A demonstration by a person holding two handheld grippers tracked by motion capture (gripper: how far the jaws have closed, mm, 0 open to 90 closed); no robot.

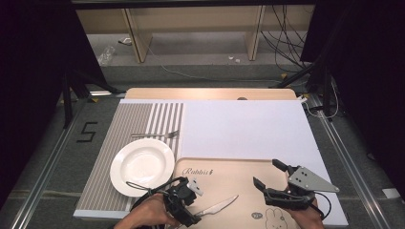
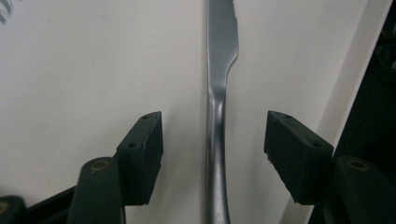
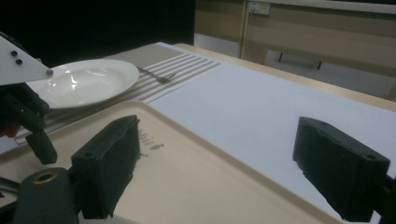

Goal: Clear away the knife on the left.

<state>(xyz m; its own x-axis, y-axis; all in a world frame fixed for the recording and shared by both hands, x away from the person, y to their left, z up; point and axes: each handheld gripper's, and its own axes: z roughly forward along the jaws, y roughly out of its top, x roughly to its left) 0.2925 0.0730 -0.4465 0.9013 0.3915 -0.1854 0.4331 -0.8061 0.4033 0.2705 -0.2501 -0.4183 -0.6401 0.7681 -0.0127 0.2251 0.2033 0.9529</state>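
A steel table knife [image 1: 217, 206] lies on the beige tray [image 1: 229, 176] near the front edge, blade toward the right. My left gripper [image 1: 193, 210] sits over its handle. In the left gripper view the knife [image 2: 217, 116] runs straight up between the two pads [image 2: 142, 154], with a gap on each side; the left gripper [image 2: 215, 135] is open and touches nothing. My right gripper [image 1: 267, 173] hovers over the tray's right part, open, with nothing between its fingers. In the right gripper view, that gripper [image 3: 219, 149] looks across the tray [image 3: 187, 186].
A white plate [image 1: 142, 167] rests on the grey striped placemat [image 1: 124, 129], with a fork [image 1: 155, 135] behind it. A white mat [image 1: 243, 126] covers the table beyond the tray. The plate [image 3: 79, 81] and fork [image 3: 156, 77] also appear in the right gripper view.
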